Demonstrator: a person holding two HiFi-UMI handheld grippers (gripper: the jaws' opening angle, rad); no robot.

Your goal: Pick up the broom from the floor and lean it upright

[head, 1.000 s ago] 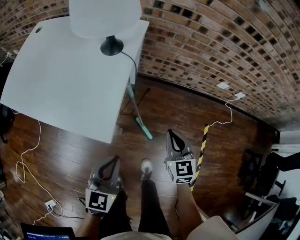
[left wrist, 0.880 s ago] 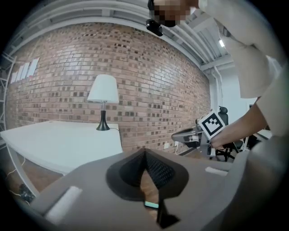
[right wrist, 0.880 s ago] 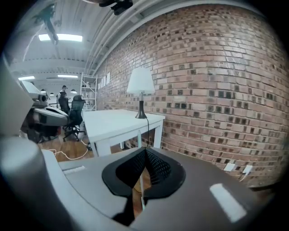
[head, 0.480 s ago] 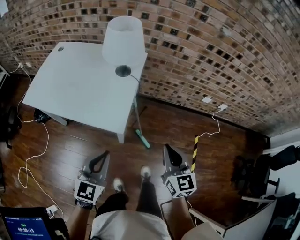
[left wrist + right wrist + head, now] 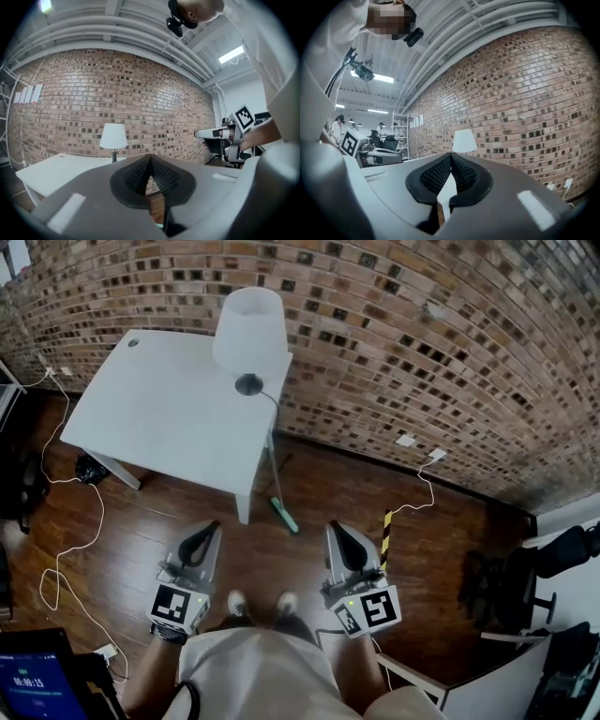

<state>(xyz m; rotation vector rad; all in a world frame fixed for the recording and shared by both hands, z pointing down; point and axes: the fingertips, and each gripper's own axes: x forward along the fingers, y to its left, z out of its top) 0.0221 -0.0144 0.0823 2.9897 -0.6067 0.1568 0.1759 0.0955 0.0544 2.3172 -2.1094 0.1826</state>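
Note:
The broom [image 5: 274,476] stands with its thin handle rising along the white table's right edge. Its teal head [image 5: 285,516] rests on the wood floor near the table leg. Neither gripper touches it. In the head view my left gripper [image 5: 212,527] is below and left of the broom head, and my right gripper [image 5: 334,527] is below and right of it. Both are held above the floor over the person's feet. In the left gripper view the left gripper [image 5: 150,159] is shut with nothing in it. In the right gripper view the right gripper [image 5: 451,155] is shut and empty too.
A white table [image 5: 141,418] with a white lamp [image 5: 249,329] stands against the brick wall [image 5: 422,352]. A yellow-and-black striped bar [image 5: 385,535] lies right of the right gripper. Cables [image 5: 56,521] trail over the floor at left. Chairs [image 5: 525,587] stand at far right.
The head view has pulled up and back, so the table and broom look smaller. Both grippers have risen with it and stayed shut. The broom has kept its place by the table.

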